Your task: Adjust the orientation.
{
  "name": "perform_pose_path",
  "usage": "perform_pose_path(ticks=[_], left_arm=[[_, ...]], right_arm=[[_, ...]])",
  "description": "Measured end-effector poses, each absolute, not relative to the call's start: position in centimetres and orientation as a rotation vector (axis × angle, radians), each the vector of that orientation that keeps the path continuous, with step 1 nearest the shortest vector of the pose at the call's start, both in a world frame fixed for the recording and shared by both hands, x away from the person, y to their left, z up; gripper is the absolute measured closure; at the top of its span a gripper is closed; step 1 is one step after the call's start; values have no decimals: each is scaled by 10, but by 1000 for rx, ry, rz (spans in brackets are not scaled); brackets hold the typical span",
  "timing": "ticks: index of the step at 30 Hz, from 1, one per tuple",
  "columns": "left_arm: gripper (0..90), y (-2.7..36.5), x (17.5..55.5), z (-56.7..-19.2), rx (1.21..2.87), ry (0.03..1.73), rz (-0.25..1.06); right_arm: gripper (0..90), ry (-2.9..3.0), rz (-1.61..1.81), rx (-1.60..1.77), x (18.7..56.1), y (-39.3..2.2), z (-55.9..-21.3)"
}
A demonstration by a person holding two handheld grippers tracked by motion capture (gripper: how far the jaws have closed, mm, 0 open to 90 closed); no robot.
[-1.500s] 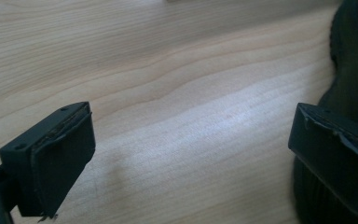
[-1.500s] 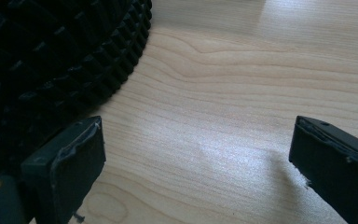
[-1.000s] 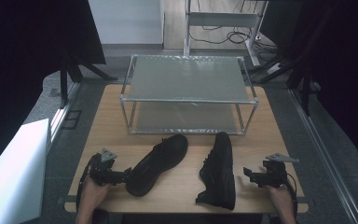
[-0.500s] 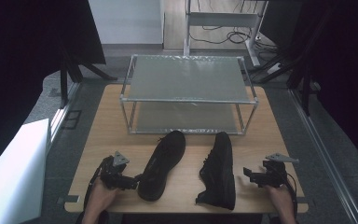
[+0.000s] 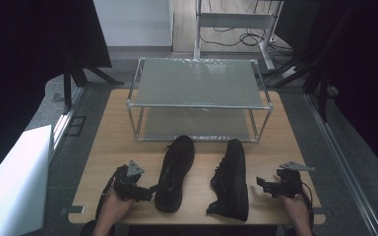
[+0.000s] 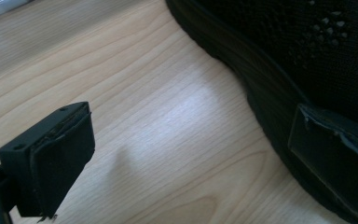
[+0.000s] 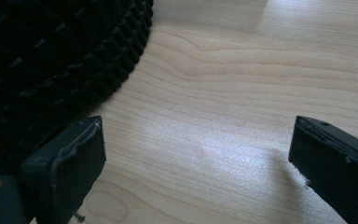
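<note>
Your left gripper [image 5: 145,189] sits with jaws apart, one pad against the heel side of the left shoe [image 5: 174,172]; your right gripper [image 5: 268,184] is spread wide beside the right shoe [image 5: 232,179], not touching it. Both shoes lie on the table [image 5: 113,142] before the wire rack [image 5: 199,101]. Your right gripper view shows the right shoe's tread [image 7: 51,60], so it lies tipped sideways.

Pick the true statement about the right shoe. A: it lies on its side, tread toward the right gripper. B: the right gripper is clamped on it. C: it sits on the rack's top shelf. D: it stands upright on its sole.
A: the right shoe lies on its side, tread facing the open right gripper.
</note>
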State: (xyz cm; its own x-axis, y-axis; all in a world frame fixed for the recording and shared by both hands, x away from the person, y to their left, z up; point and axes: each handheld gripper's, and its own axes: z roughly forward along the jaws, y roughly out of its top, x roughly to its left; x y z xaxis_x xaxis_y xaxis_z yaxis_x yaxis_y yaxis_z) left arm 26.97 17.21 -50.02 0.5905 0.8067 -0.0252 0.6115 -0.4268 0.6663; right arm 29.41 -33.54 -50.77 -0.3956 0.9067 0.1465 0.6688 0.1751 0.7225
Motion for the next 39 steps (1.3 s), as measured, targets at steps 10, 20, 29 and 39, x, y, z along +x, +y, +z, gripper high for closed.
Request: perform_pose_path(ticks=[10,20,29,39], left_arm=[[0,164,270,-501,2172,1099,361],[0,175,272,-499,2104,1154,401],[0,182,275,-502,2092,1233,442],[0,185,277,-504,2083,1252,452]], right_arm=[[43,2147,1052,1499,294,-335,-508],[43,2140,1063,1493,294,-335,-506],[40,2151,1093,1454,291,-331,-503],[11,2171,1114,1409,290,-326,-492]])
